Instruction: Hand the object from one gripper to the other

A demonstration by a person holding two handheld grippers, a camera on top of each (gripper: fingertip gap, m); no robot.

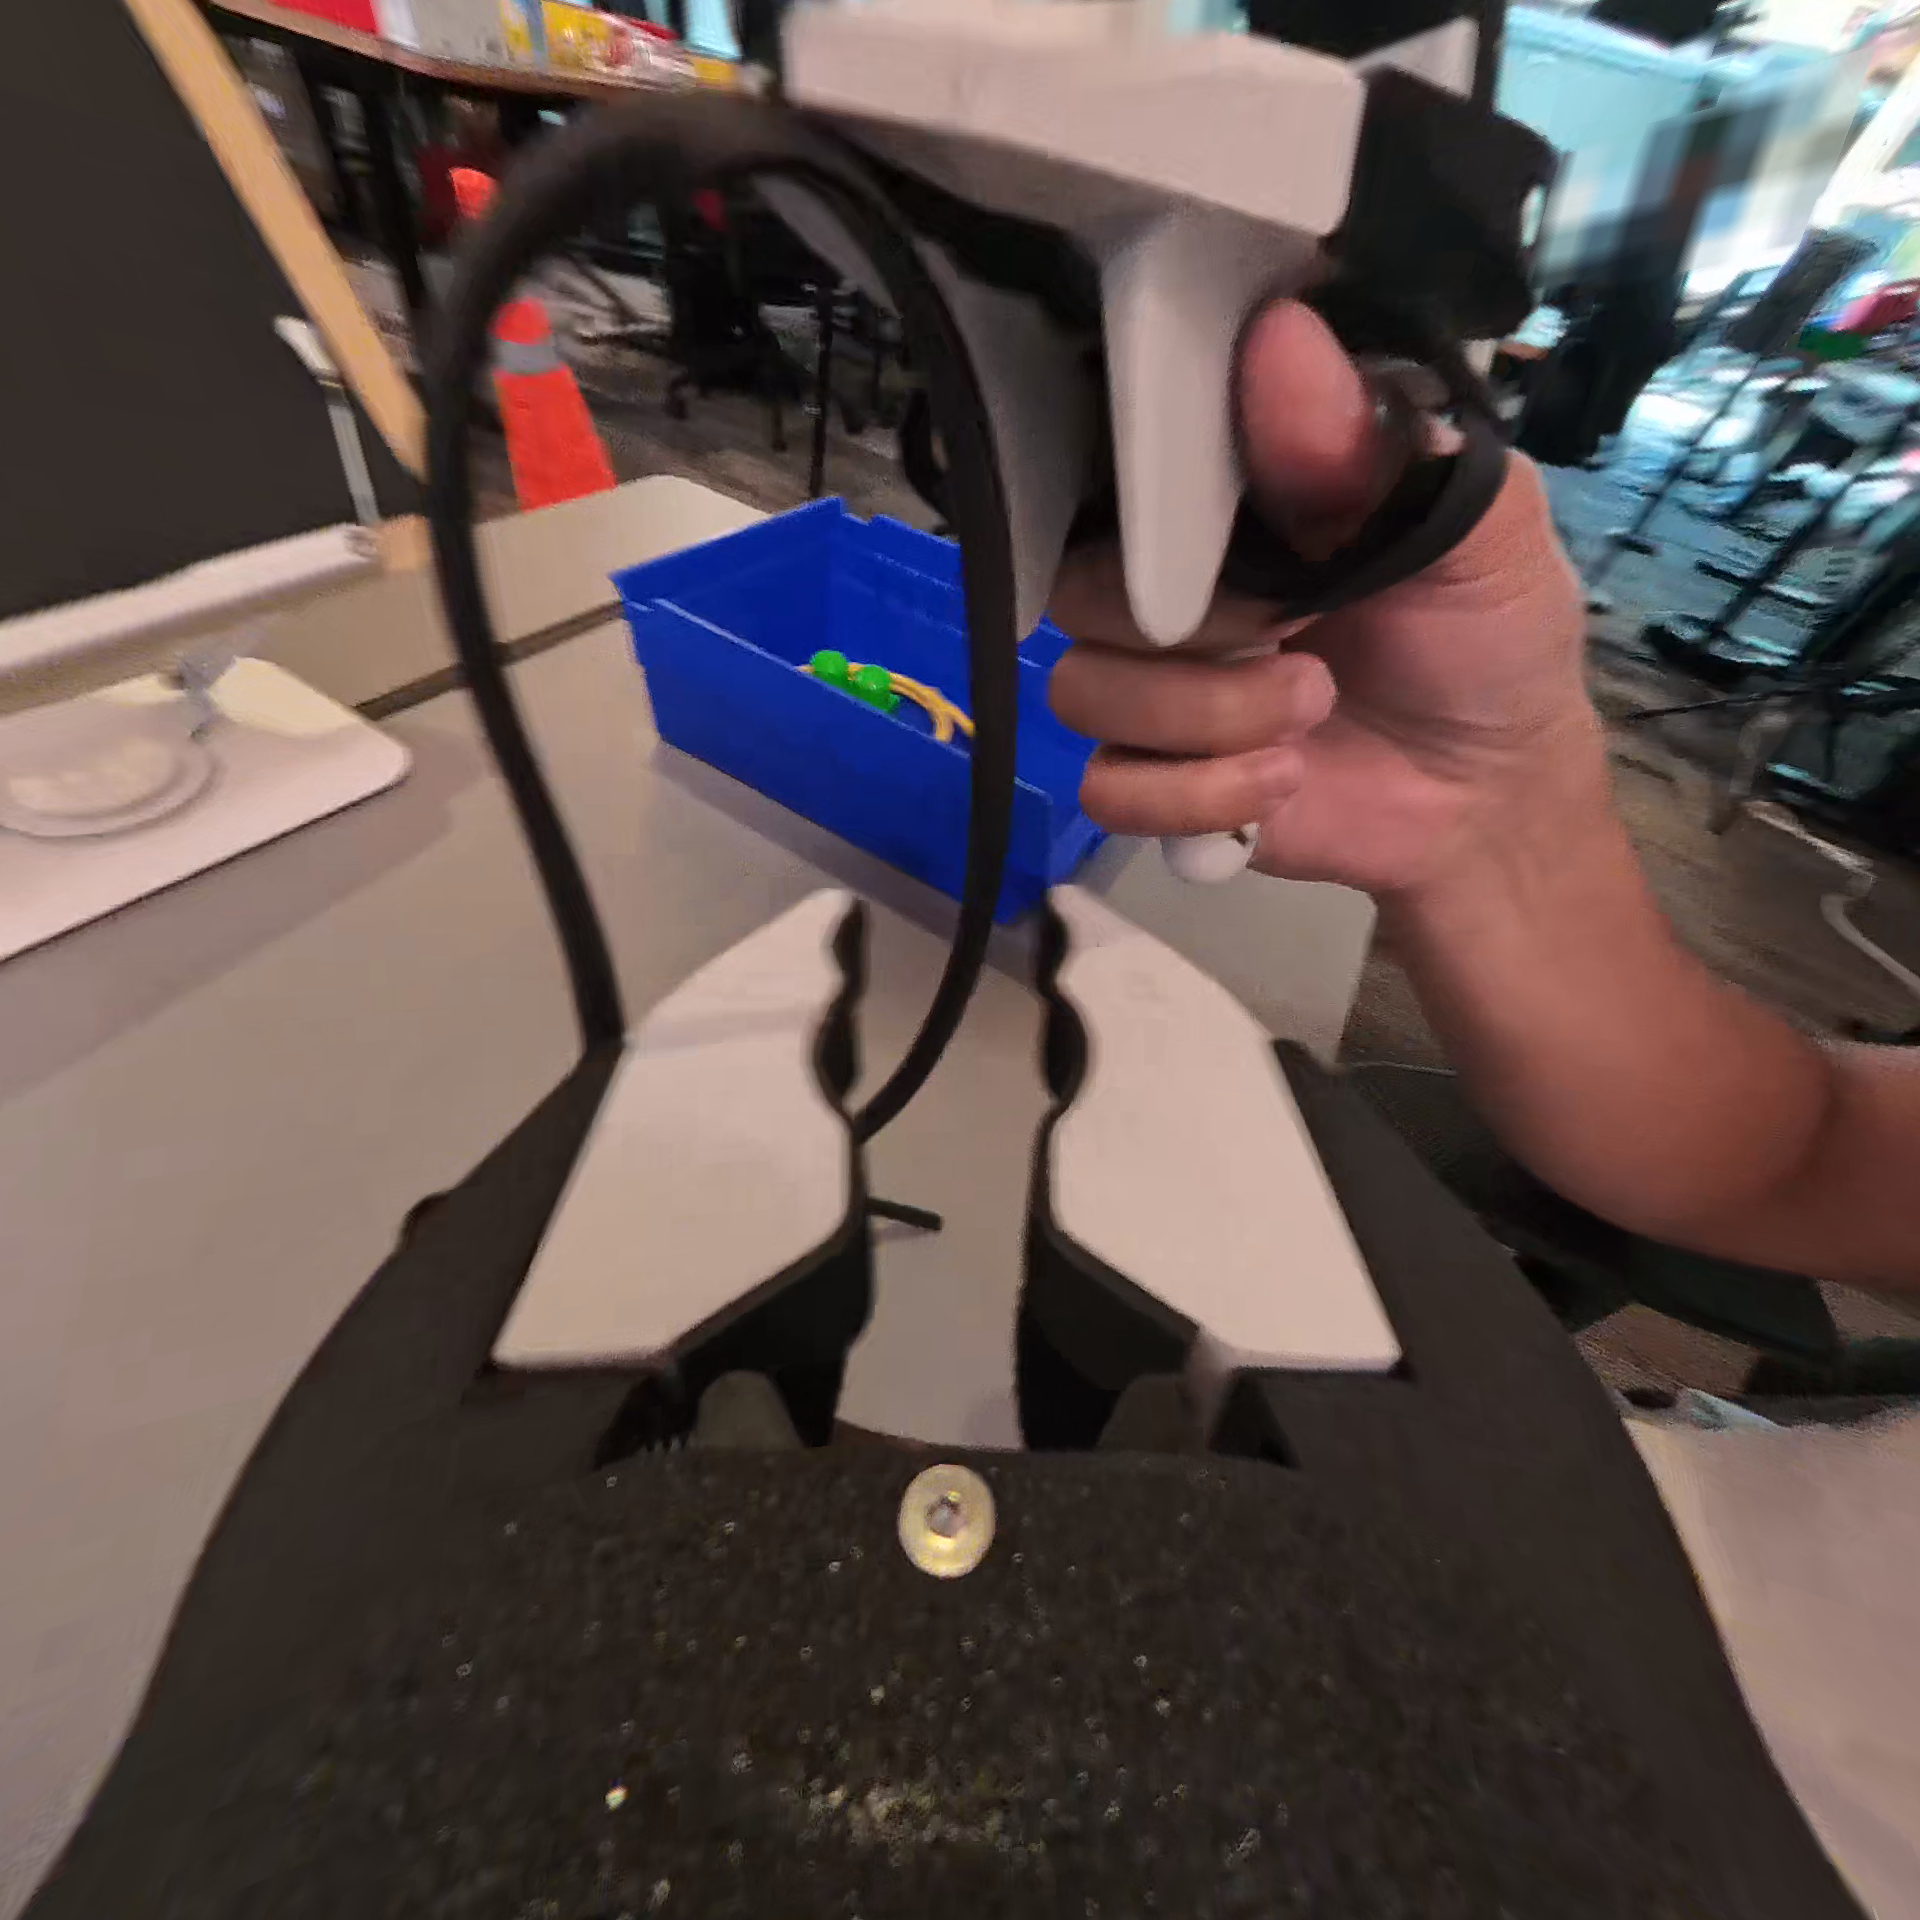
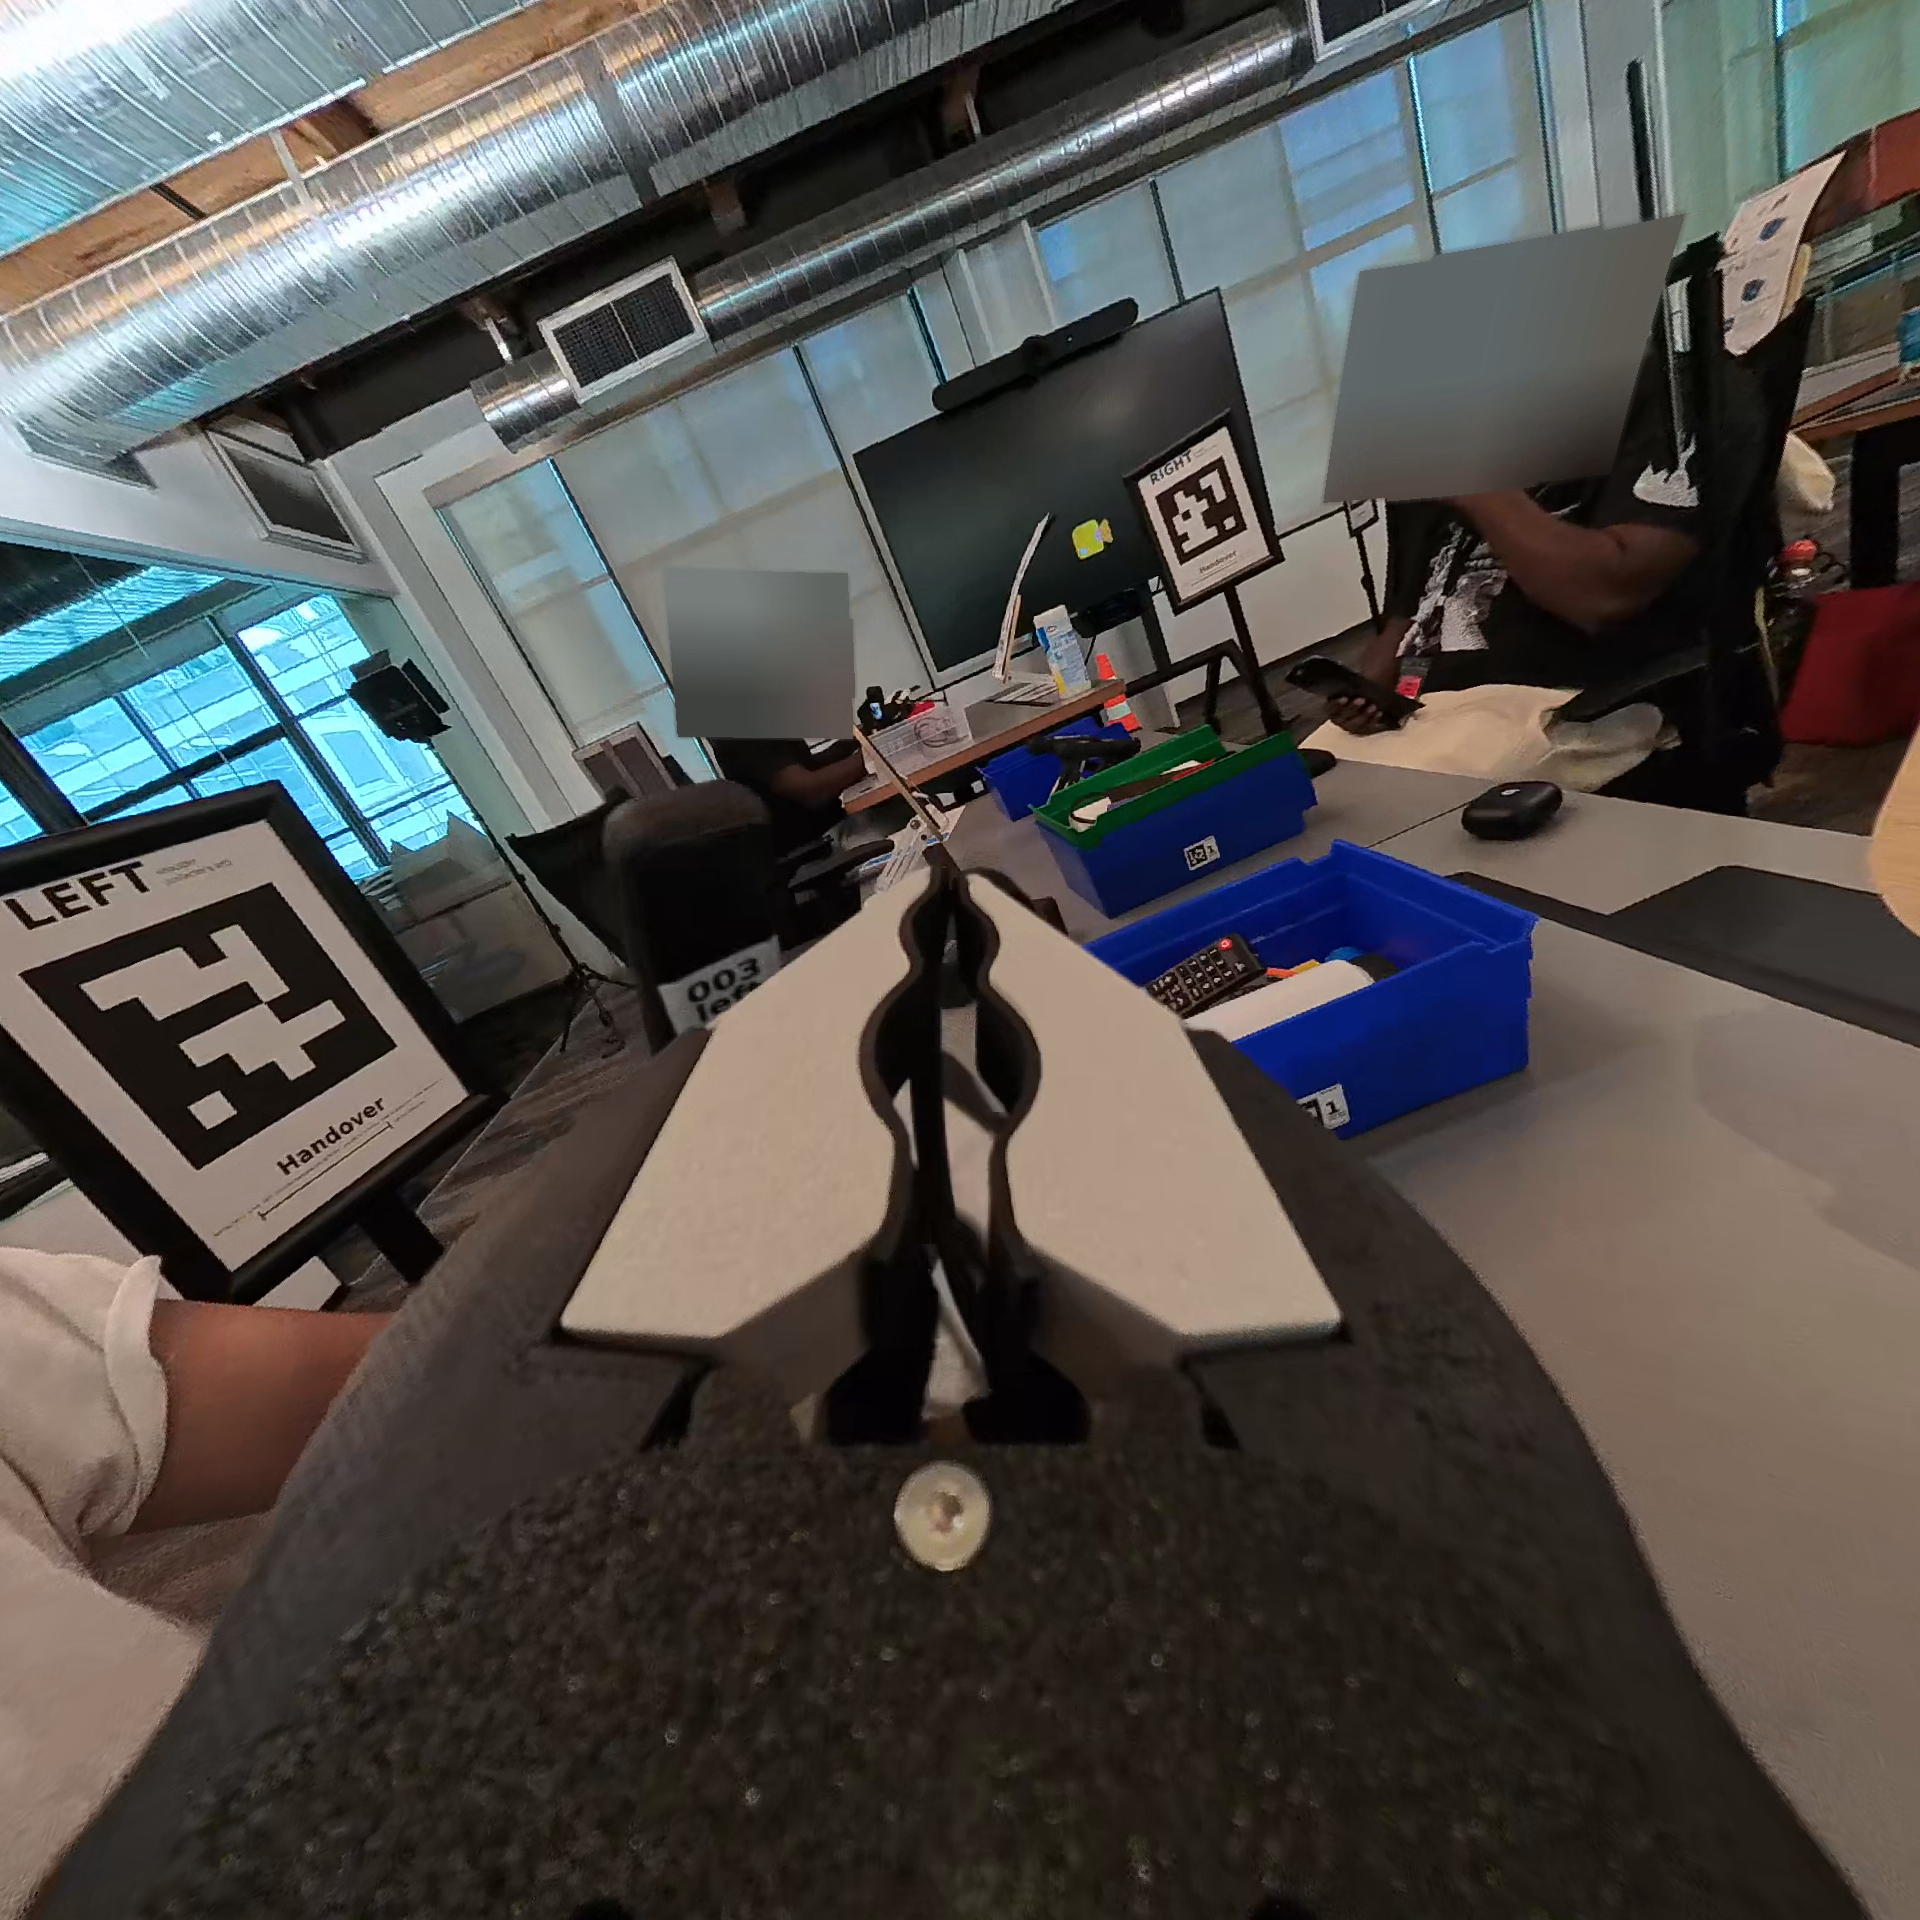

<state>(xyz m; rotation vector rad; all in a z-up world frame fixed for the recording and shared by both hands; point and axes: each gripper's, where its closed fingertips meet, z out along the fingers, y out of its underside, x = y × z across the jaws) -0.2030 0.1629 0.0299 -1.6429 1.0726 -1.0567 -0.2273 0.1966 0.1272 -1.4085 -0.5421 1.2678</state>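
Two grippers: right gripper (image 2: 948, 904) pinched tight on thin black cable (image 1: 457, 582), looping toward 12 o'clock; left gripper (image 1: 948, 935) parted narrowly around its lower strand. Blue plastic bin (image 1: 831, 769) beyond, near table edge.

Right wrist view, printed items; wording not transcribed.
- Framed white sign (image 2: 208, 1029) with black square marker and lettering, on a stand off the table's left edge.
- Similar framed sign (image 2: 1205, 514) on a stand before the dark screen (image 2: 1049, 488).
- White tag (image 2: 724, 992) on a chair back.
- Small marker stickers on the front walls of the near blue bin (image 2: 1325, 1110) and the far blue bin (image 2: 1200, 855).

Left wrist view: nothing legible.
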